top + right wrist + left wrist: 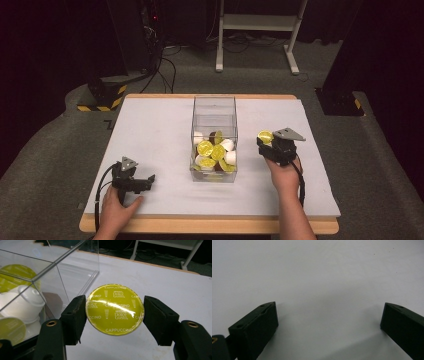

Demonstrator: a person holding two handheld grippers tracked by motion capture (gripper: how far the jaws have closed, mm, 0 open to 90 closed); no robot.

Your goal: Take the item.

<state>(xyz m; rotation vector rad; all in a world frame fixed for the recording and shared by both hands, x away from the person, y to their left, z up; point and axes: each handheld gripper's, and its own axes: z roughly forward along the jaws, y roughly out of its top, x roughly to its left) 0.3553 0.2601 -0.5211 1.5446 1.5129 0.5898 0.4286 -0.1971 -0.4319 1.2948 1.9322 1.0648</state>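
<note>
While the right gripper (115, 312) clamps a yellow-lidded coffee capsule (114, 309) between its two black jaws, foil lid facing the camera, the clear plastic box (214, 106) stands just to its left in the high view, mid-table. The capsule (265, 136) is held above the white table top (150, 130), outside the box and beside its right wall, apart from it. The box already holds a heap of similar capsules (214, 152), yellow lids and white cups mixed (a brown one or two among them, hard to tell). The box is open at the top and its long axis runs away from the person, with the heap lying at the near end.

Key relation: the box lies leftward of the held capsule and its rim looks about level with the capsule, so the coming move is probably a lift and a short carry left over the wall, then a release. The right hand is clearly the nearer one.

The left gripper (131, 181) rests at the near left of the table, well apart from the box, jaws wide with nothing between them (bare table in its own view).
</note>
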